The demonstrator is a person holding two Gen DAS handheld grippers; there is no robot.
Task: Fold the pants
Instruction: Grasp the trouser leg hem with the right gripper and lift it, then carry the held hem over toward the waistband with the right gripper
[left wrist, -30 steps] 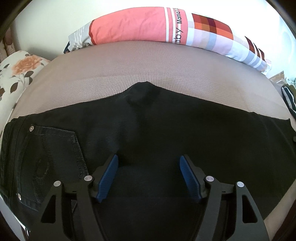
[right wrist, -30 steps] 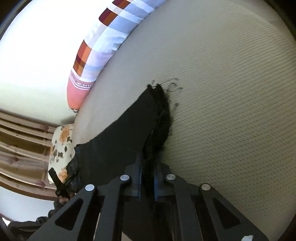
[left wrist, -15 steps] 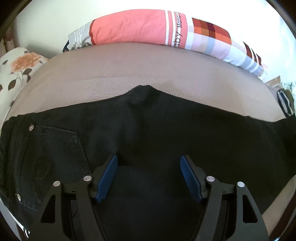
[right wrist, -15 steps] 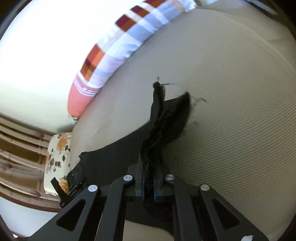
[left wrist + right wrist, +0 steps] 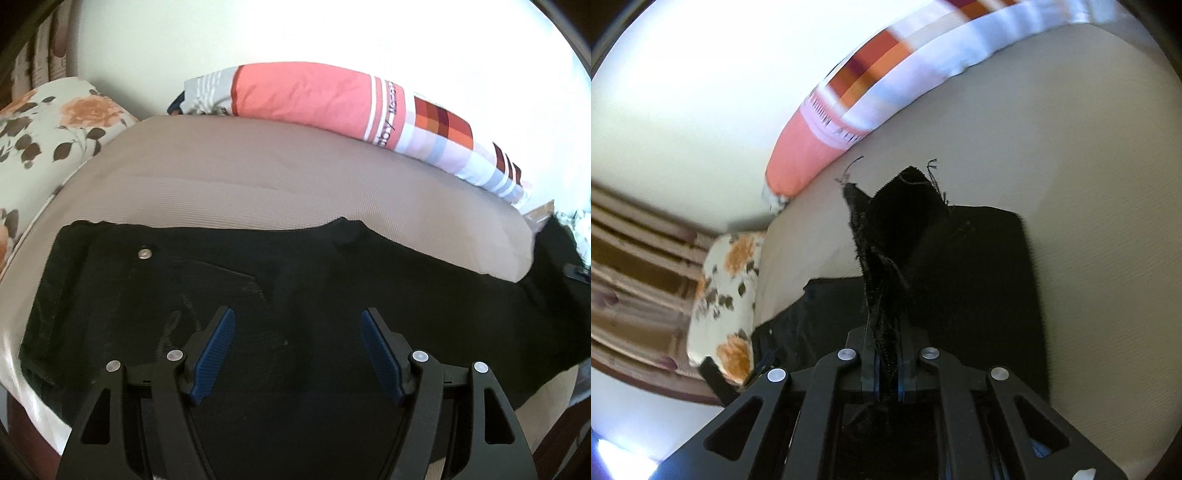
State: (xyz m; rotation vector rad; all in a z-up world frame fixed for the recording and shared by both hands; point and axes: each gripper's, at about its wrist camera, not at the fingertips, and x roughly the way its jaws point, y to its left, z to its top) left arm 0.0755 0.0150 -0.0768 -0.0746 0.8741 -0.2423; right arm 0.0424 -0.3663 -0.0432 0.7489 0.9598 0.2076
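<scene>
My right claw (image 5: 886, 373) is clenched on the frayed hem of the black pants (image 5: 295, 295). A second ago that hem lay low on the bed (image 5: 258, 173); now it hangs lifted, with the leg trailing under it and starting to double over. My left claw (image 5: 297, 354) hovers released, jaws wide, nothing between the blue pads (image 5: 216, 350); it has drifted toward the pocket end, the rivet (image 5: 144, 253) now nearer centre. The pants lie lengthwise across the bed, below the striped pillow (image 5: 332, 99). I judge the lengthwise fold has begun: hem toward waistband next.
</scene>
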